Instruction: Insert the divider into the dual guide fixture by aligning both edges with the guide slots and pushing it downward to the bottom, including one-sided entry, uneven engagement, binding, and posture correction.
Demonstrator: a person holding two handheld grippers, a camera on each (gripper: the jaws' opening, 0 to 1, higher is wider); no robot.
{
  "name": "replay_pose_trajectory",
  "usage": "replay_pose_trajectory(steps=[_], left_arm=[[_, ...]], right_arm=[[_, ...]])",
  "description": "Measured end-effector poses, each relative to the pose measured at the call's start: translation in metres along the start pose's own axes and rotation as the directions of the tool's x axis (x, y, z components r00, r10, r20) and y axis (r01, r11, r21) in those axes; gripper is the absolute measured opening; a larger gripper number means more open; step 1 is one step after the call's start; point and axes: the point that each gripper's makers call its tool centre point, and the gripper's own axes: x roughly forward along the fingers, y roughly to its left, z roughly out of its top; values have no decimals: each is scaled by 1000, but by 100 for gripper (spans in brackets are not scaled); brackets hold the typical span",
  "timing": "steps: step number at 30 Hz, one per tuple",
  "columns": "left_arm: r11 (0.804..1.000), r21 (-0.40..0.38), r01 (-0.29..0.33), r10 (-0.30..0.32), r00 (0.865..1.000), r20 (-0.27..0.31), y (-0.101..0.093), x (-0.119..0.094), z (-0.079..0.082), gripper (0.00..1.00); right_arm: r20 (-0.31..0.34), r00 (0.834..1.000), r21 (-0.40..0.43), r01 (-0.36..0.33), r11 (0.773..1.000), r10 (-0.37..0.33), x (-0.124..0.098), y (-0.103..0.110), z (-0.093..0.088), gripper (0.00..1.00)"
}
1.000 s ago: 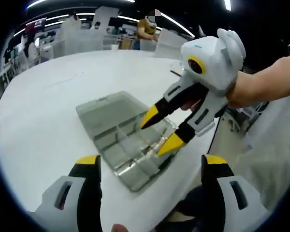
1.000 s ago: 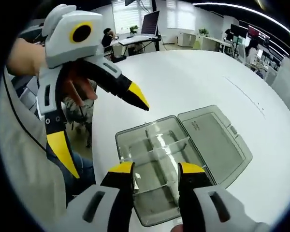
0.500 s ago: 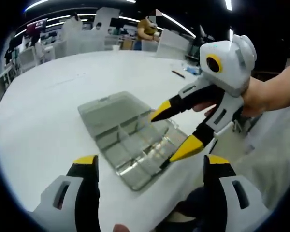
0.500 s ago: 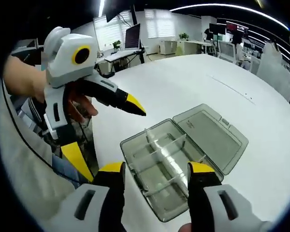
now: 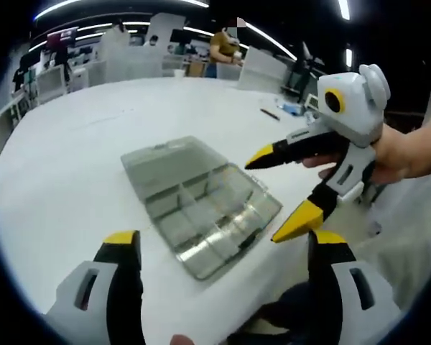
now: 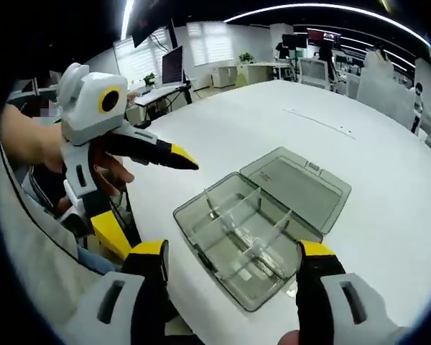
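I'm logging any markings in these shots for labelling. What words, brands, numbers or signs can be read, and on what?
None can be read.
The clear box has raised marks on its open lid: too blurred to read.
The screens and signs in the office behind the white table: too small and blurred to read.
Both hand-held grippers, left and right, bear no lettering that I can see.

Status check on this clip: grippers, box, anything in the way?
Left gripper and right gripper open, empty, above table. Clear grey plastic compartment box open on white table, dividers seated. Nothing in the way.
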Motion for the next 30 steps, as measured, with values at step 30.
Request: replay_pose_trajectory(steps=[30], left_arm=[[990,-102,-99,102,995,24,5,-13,-13,99]], right_arm=[[26,992,221,112,969,-121,-30,-5,-32,90]])
